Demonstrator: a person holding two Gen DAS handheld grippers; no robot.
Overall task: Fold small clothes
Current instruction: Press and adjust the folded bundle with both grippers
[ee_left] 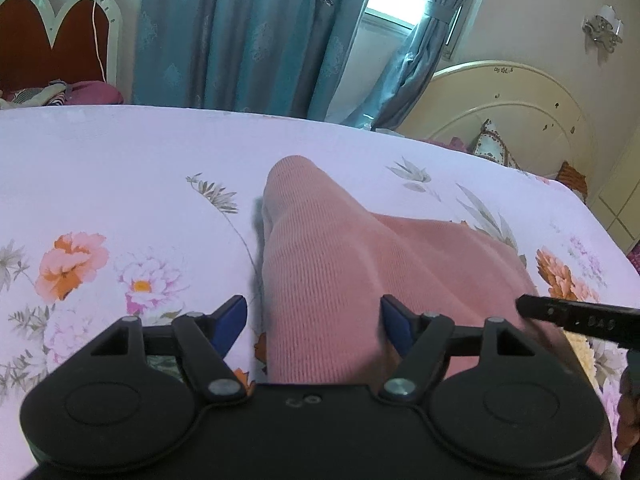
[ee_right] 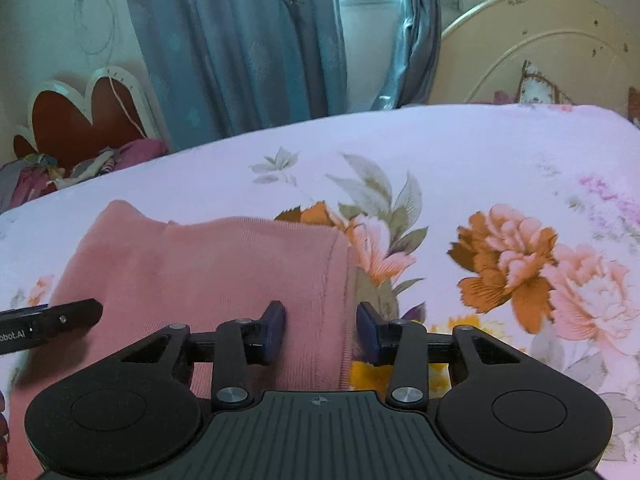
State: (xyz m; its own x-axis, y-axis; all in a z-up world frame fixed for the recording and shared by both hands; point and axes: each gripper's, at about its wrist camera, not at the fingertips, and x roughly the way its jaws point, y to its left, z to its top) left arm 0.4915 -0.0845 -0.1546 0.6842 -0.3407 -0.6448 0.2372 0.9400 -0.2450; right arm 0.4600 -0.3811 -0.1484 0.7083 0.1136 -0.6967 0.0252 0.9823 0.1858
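Observation:
A pink ribbed knit garment [ee_left: 332,264] lies on the floral bed sheet [ee_left: 120,168], one narrow part humped up and running away from me. My left gripper [ee_left: 314,320] stands open low over it, with the raised fold between its blue pads and neither pad pressing on it. In the right wrist view the same garment [ee_right: 208,272] shows its stitched hem edge. My right gripper [ee_right: 320,330] is open astride that hem, the left pad over the fabric and the right pad over the sheet. Each view shows a black part of the other gripper at its side edge.
The bed sheet [ee_right: 480,152] stretches wide to the far side and right. Beyond it hang blue curtains [ee_left: 248,32] by a window, with a cream round headboard [ee_left: 512,96] at right and a red and white headboard [ee_left: 56,36] with piled clothes at left.

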